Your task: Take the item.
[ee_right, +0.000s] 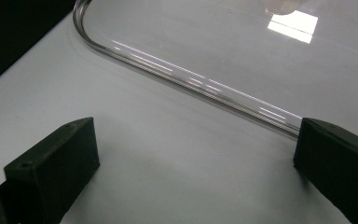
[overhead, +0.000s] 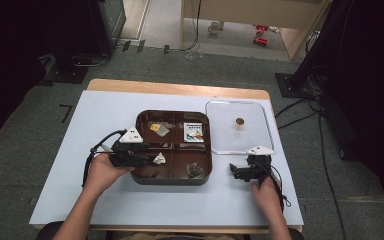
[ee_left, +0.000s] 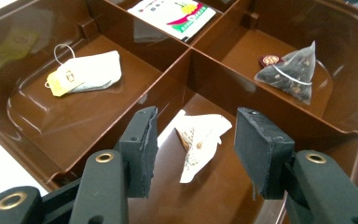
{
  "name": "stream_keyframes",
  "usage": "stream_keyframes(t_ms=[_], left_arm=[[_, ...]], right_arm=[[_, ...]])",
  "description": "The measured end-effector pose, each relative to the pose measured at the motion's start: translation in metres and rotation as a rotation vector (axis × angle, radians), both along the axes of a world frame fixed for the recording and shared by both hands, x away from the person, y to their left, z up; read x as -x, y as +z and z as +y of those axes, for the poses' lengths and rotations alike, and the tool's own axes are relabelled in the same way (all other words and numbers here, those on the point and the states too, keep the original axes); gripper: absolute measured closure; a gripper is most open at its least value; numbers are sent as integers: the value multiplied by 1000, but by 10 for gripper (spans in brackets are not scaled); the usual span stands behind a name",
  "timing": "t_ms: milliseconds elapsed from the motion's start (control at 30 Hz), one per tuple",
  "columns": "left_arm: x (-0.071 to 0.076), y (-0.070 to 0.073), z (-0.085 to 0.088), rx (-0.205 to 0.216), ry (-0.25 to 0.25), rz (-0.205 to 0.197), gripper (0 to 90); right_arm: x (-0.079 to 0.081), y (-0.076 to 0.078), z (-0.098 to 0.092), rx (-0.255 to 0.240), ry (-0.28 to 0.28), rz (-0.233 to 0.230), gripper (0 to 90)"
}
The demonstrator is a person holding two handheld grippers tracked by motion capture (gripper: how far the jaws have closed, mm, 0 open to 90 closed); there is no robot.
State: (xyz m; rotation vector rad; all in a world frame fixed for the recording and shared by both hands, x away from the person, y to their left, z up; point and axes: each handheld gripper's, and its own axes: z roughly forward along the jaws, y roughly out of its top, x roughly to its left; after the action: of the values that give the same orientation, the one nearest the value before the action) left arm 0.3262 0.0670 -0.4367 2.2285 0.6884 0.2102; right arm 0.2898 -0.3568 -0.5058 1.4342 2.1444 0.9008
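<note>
a pale sheet (overhead: 80, 165) covers the wooden table (overhead: 180, 89), which stands on grey carpet with dark stands and cables around it. a brown four-compartment tray (overhead: 141, 176) sits in the middle, and a clear lid (overhead: 240, 146) lies flat just beyond the right gripper (overhead: 240, 172). the far wall of the room is cut off, and the small item on the lid is too blurred to name.

the left gripper (ee_left: 193, 149) reaches over the tray's near rim, its jaws partly apart with a white paper tea sachet (ee_left: 200, 140) standing between them; neither pad clearly presses on it, though the left pad looks very near the paper's edge. past the jaws, in the compartment to the left, lies a flat tea bag with a yellow tag (ee_left: 86, 72); to the right lies a pyramid tea bag (ee_left: 289, 72); farthest off is a printed sachet (ee_left: 177, 14).

the right gripper rests on the sheet, jaws spread wide and holding nothing, the lid's curved rim running just ahead of them.
</note>
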Motion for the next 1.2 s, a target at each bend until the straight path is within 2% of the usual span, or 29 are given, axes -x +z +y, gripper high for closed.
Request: stream_keyframes(t_ms=[100, 233, 267, 300, 500, 567, 867, 933, 967, 1033, 1067, 1100, 1133, 1200], left_arm=[[-1, -3, -3, -11, -7, 5, 495], [-1, -9, -10, -57, -23, 12, 494], [-1, -9, -10, -57, -23, 12, 494], [-2, -11, -12, -79, -30, 15, 494], [-1, -14, -19, -100, -43, 20, 506], [-1, -16, -20, -122, -44, 25, 517], [1, -16, -25, -179, -33, -5, 535], [2, -17, -28, -207, -46, -19, 528], [2, -17, -28, -207, -46, -19, 529], [2, -19, -32, -216, -66, 1, 552], [3, -21, -35, -239, -71, 18, 559], [3, -21, -35, -239, -71, 18, 572], [4, -24, -39, -276, -87, 25, 585], [3, -25, -40, -278, -92, 43, 625]], right_arm=[[0, 0, 0, 0, 0, 0, 0], [0, 0, 0, 0, 0, 0, 0], [0, 0, 0, 0, 0, 0, 0], [0, 0, 0, 0, 0, 0, 0], [0, 0, 0, 0, 0, 0, 0], [0, 0, 0, 0, 0, 0, 0], [0, 0, 0, 1, 0, -1, 0], [0, 0, 0, 1, 0, -1, 0], [0, 0, 0, 1, 0, -1, 0], [0, 0, 0, 1, 0, -1, 0], [0, 0, 0, 1, 0, -1, 0], [0, 0, 0, 1, 0, -1, 0], [0, 0, 0, 1, 0, -2, 0], [0, 0, 0, 0, 0, 0, 0]])
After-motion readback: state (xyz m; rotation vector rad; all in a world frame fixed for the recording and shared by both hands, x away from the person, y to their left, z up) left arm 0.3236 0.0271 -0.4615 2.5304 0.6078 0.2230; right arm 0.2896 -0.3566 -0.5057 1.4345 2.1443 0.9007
